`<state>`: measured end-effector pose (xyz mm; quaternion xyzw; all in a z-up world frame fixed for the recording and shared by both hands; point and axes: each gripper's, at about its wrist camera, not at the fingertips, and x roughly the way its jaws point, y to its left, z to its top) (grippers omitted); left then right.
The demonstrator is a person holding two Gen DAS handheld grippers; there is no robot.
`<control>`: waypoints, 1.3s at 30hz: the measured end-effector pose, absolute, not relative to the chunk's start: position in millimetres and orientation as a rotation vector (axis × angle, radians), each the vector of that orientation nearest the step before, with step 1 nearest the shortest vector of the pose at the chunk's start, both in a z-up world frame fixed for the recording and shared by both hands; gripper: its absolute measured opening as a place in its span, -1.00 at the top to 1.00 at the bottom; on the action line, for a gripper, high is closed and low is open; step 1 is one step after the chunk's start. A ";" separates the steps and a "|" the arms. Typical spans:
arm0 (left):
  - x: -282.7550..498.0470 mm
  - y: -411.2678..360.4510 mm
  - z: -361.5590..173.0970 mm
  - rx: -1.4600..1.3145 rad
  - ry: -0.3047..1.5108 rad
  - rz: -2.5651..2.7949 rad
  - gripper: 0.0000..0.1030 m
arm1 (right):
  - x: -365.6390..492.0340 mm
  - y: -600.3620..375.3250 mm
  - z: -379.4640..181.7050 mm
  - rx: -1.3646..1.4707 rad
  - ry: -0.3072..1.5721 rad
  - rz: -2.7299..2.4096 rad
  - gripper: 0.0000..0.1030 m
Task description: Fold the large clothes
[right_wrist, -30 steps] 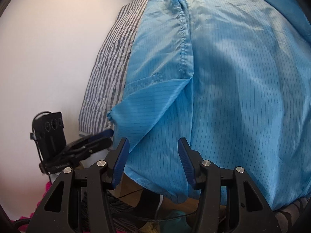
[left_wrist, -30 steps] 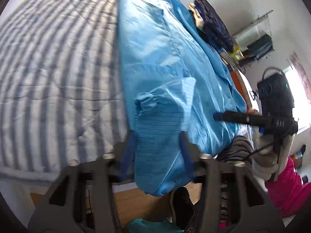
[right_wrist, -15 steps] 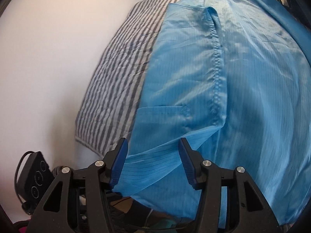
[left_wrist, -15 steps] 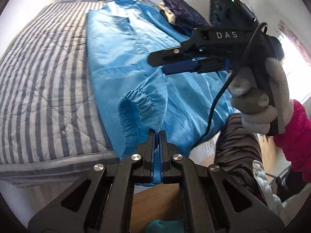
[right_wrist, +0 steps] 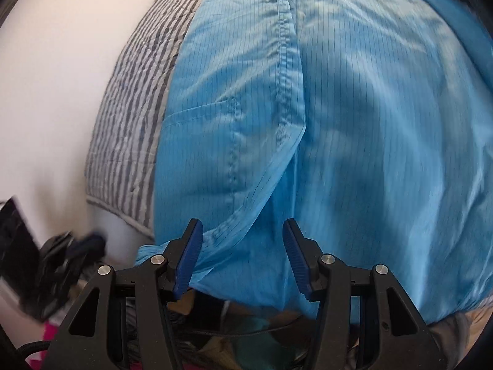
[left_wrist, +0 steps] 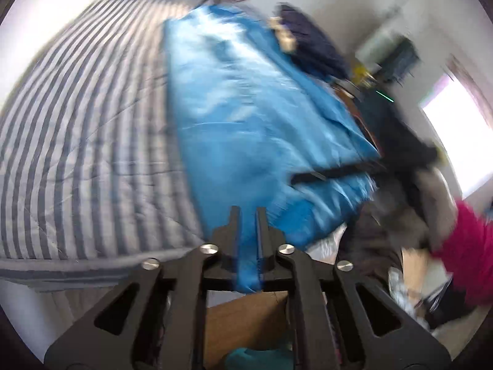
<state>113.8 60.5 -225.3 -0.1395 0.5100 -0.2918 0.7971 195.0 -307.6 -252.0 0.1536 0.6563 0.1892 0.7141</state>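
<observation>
A large blue pinstriped garment [left_wrist: 246, 117] lies spread on a striped bed [left_wrist: 77, 129]. My left gripper [left_wrist: 248, 212] is shut on the garment's near edge, with blue cloth pinched between its fingers. The view is motion-blurred. My right gripper [right_wrist: 242, 240] is open, its blue pads on either side of a folded edge of the same garment [right_wrist: 354, 108] at the bed's near end, not closed on it. The right gripper also shows in the left wrist view [left_wrist: 339, 174], reaching over the cloth from the right.
Dark clothes [left_wrist: 311, 46] lie at the bed's far right side. A shelf and clutter [left_wrist: 385, 58] stand by the wall, with a bright window [left_wrist: 456, 141] beyond. Wooden floor [left_wrist: 246, 320] shows below the bed edge. The left gripper shows blurred at lower left [right_wrist: 71, 252].
My left gripper closed on the garment's edge and now swings fast with it. My right gripper has moved down to the garment's near edge, still open.
</observation>
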 end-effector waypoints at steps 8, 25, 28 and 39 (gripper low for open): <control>158.5 43.3 -289.5 -0.343 1.280 -0.615 0.82 | 178.1 -278.5 -257.9 0.424 1.540 0.501 -0.01; 176.9 6.2 -246.5 -0.447 1.157 -0.658 1.00 | 170.1 -298.5 -167.0 0.227 1.435 0.611 0.91; 170.1 9.7 -245.6 -0.431 1.132 -0.628 1.00 | 174.7 -327.2 -179.6 0.350 1.450 0.568 0.91; 129.3 61.4 -279.6 -0.622 1.168 -0.673 0.25 | 195.5 -303.0 -181.1 0.355 1.422 0.607 0.91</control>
